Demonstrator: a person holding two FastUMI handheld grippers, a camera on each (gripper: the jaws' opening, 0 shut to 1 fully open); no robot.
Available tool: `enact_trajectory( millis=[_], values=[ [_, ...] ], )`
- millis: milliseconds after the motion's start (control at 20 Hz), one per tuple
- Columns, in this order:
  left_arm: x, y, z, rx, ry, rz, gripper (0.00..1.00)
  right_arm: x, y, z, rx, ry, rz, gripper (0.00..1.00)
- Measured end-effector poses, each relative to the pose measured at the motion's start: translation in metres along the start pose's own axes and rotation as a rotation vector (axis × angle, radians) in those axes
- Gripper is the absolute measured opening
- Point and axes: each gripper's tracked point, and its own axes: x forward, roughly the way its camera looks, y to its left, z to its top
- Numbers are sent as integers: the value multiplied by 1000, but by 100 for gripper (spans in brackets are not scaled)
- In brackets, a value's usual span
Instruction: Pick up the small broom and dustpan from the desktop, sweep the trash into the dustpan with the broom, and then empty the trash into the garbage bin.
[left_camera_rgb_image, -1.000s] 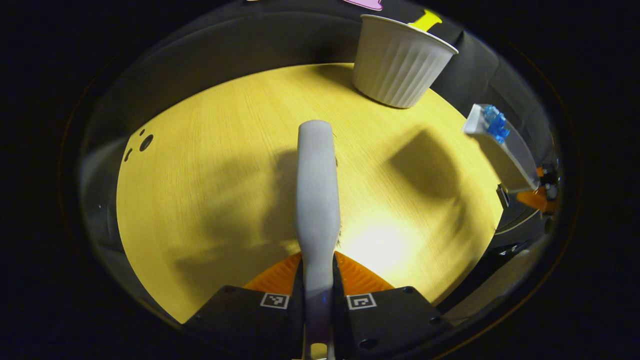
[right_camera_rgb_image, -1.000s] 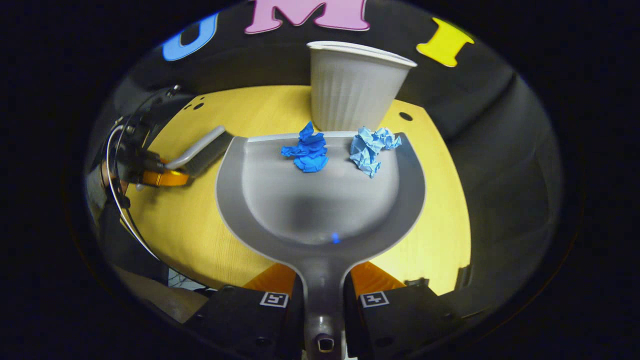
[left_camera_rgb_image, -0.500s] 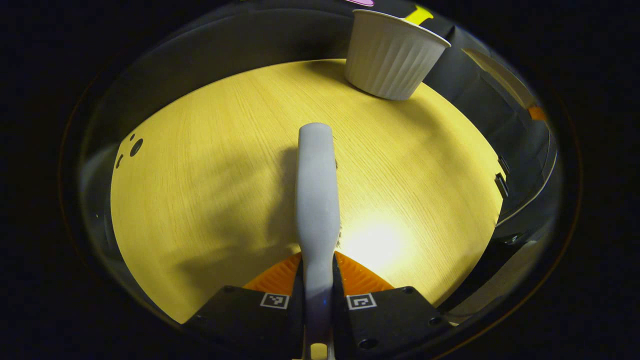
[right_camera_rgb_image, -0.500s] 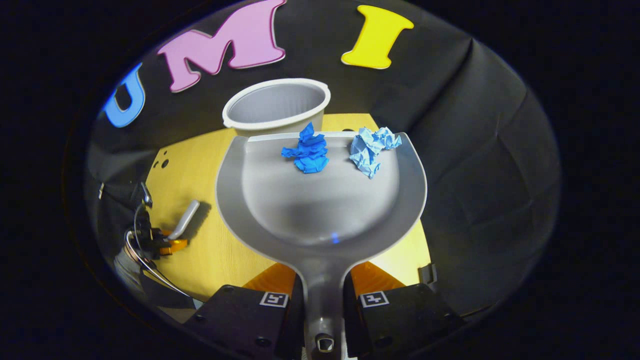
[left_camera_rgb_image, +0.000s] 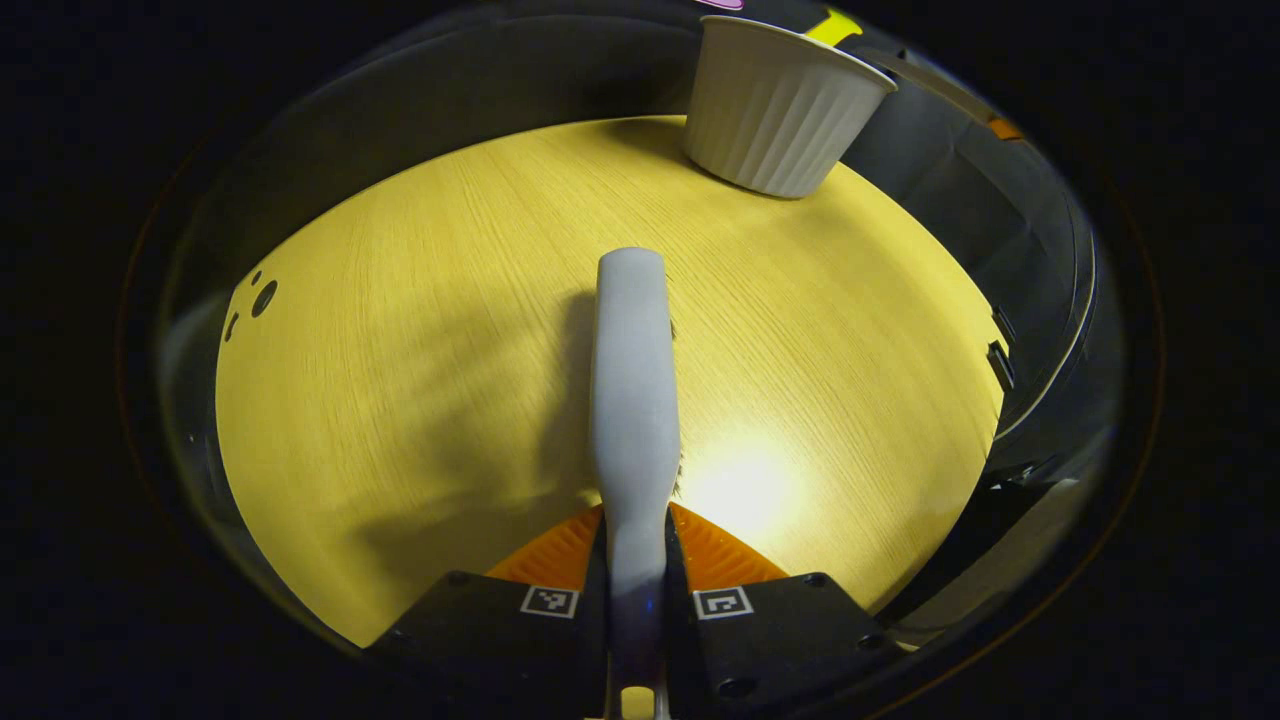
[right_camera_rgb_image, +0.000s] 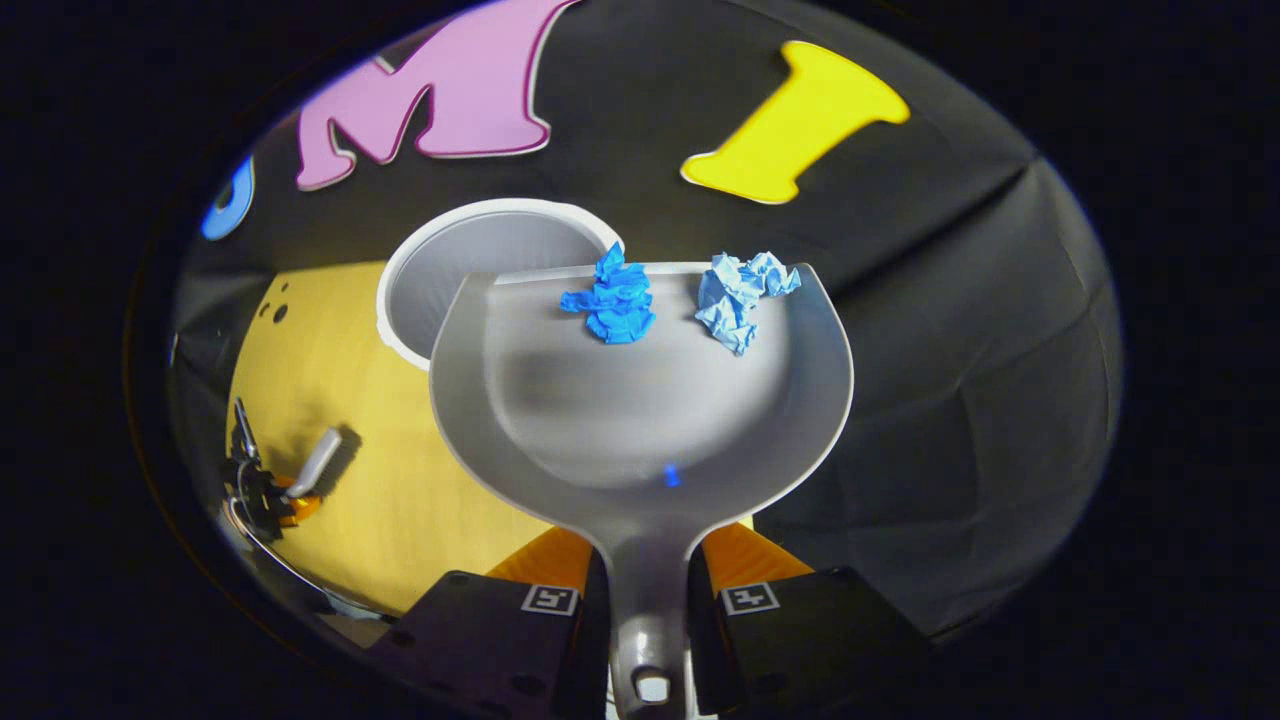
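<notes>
In the right gripper view my right gripper is shut on the handle of the grey dustpan. The pan hangs high in the air, its front lip over the near rim of the white ribbed bin. A dark blue paper wad and a light blue paper wad lie near the pan's front lip. In the left gripper view my left gripper is shut on the small grey broom, held low over the yellow table. The bin stands at the table's far right.
The far-off left gripper with the broom shows at the lower left of the right gripper view. Small holes mark the tabletop at its left edge. Black cloth wall rises behind the bin and to the right.
The right gripper has lifted the dustpan higher and carried it forward over the bin, which I now see from above. The dustpan has left the left gripper view. The broom has barely moved.
</notes>
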Motion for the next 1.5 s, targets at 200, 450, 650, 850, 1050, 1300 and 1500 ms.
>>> enact_trajectory(
  millis=[200, 450, 650, 850, 1050, 1300, 1500],
  values=[
    [1, 2, -2, -9, -5, 3, 31, 11, 9, 27, -193, 76, -41, 37],
    [1, 4, -2, -23, -16, 2, 28, 9, 2, 58, -417, 145, -127, 37],
    [2, 5, -1, -29, -19, 6, 28, 9, 2, 66, -499, 176, -155, 37],
    [3, 5, -1, -35, -16, 6, 28, 7, 6, 69, -526, 174, -156, 37],
    [3, 5, -2, -39, -13, 10, 28, 8, 6, 69, -525, 158, -152, 37],
    [3, 3, -2, -50, -11, 21, 28, 11, 9, 64, -404, 80, -89, 37],
    [1, 4, -6, -59, -12, 42, 28, -3, 21, 58, -279, -41, 13, 37]
  ],
)
